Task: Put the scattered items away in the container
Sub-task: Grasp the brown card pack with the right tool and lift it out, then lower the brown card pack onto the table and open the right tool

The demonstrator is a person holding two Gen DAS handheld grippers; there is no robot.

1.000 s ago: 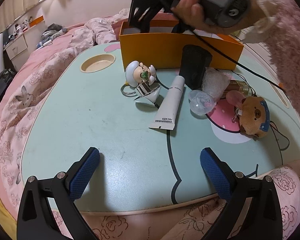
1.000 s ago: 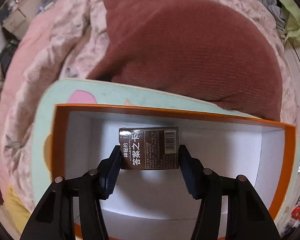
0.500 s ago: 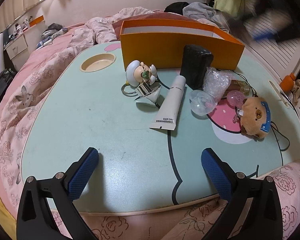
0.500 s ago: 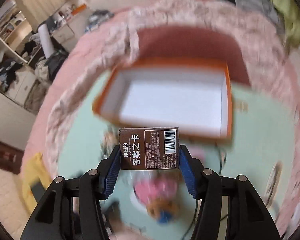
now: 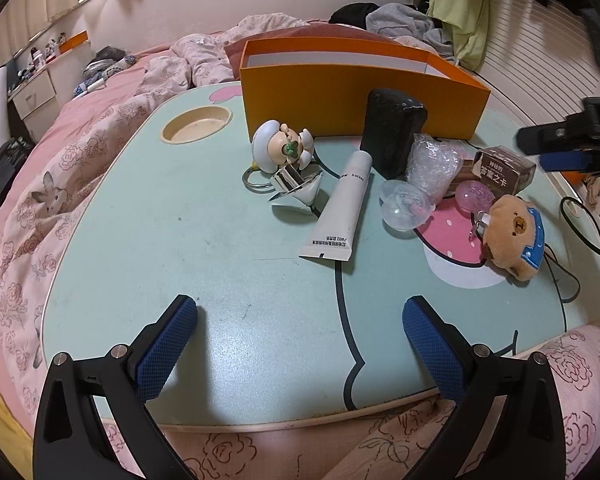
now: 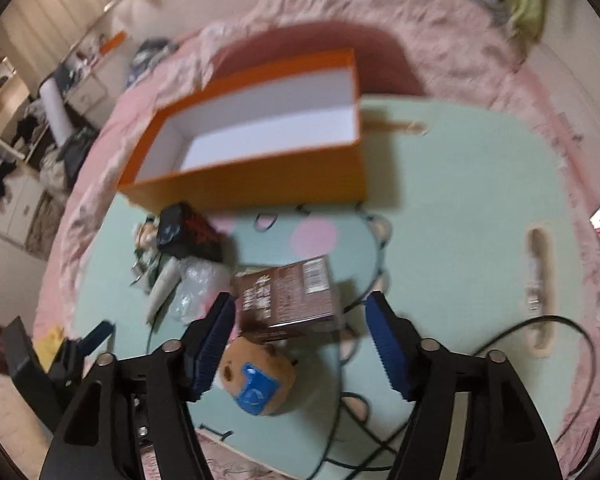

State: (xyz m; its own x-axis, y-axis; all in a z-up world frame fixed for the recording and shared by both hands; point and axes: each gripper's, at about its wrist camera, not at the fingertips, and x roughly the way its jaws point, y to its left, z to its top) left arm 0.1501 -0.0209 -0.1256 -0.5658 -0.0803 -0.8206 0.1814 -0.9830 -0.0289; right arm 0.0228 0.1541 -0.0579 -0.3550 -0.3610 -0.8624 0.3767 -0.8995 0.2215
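Left wrist view: the left gripper point(image 5: 300, 340) hangs over the near edge of a mint-green table point(image 5: 180, 240), jaws spread wide with nothing between them. At the far side stands an orange box point(image 5: 356, 92), open at the top. In front of it lie a doll figure point(image 5: 280, 150), a white tube point(image 5: 340, 208), a black pouch point(image 5: 392, 132), a bubble-wrap wad point(image 5: 434, 166), a brown carton point(image 5: 504, 170) and a plush bear point(image 5: 512, 236) at the right.

Right wrist view, blurred: the right gripper point(image 6: 300, 336) has just been opening; its jaws are spread. The carton point(image 6: 290, 298) sits between them, tilted, apparently touching neither pad. The bear point(image 6: 256, 382) lies nearer; the box point(image 6: 260, 172) is farther off.
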